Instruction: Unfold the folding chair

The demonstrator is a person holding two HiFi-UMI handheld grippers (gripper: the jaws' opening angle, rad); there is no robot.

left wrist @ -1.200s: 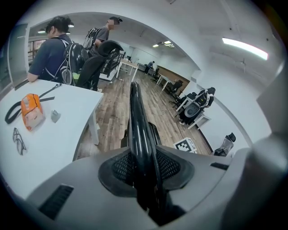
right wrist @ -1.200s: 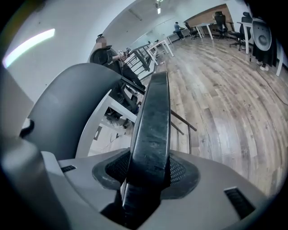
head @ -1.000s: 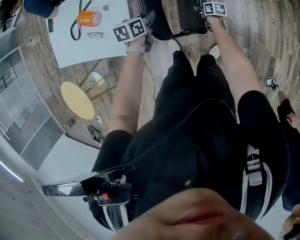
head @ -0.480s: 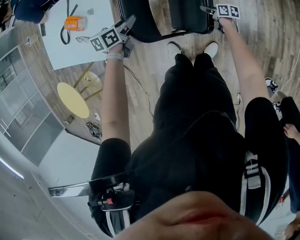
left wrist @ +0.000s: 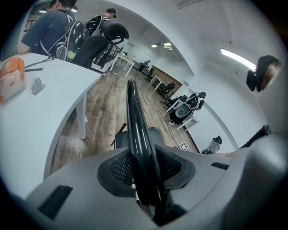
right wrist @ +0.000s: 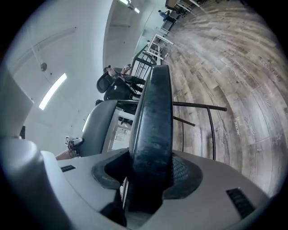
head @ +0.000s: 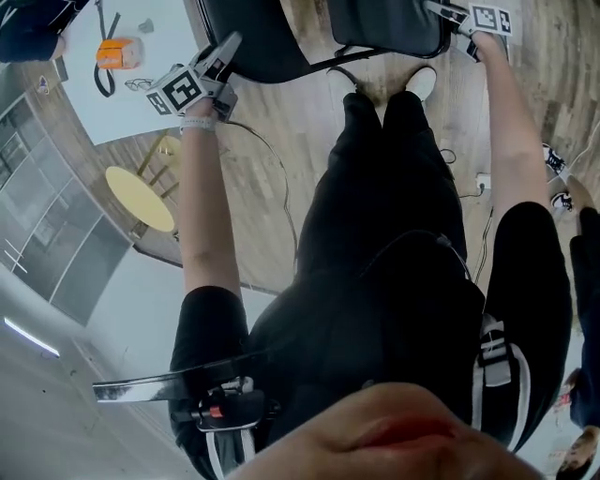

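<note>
— What's lying on the white table [head: 141, 112]?
— An orange box [head: 117, 53], a pair of glasses [head: 139, 84] near it, and a black cord [head: 101, 81].
— And on the wooden floor [head: 272, 112]?
— A round yellow stool [head: 141, 199] beside the table, and a thin cable [head: 282, 185] trailing across the boards.

1. I wore a black short-sleeved top [head: 394, 309] and black trousers [head: 384, 169].
2. My shoes [head: 424, 82] showed white toes.
3. A narrow white band [head: 197, 123] circled my left wrist.
4. A black strap [head: 497, 361] with white stripes lay on the right side of my torso.
5. My left gripper [head: 225, 52] had a pale grey moulded housing with dark slots. Its pads [left wrist: 119, 168] were dark, mesh-textured and set in a recess.
6. My right gripper [head: 445, 11] was built the same.
7. Each gripper carried a white marker cube [head: 178, 91] printed with black square patterns.
</note>
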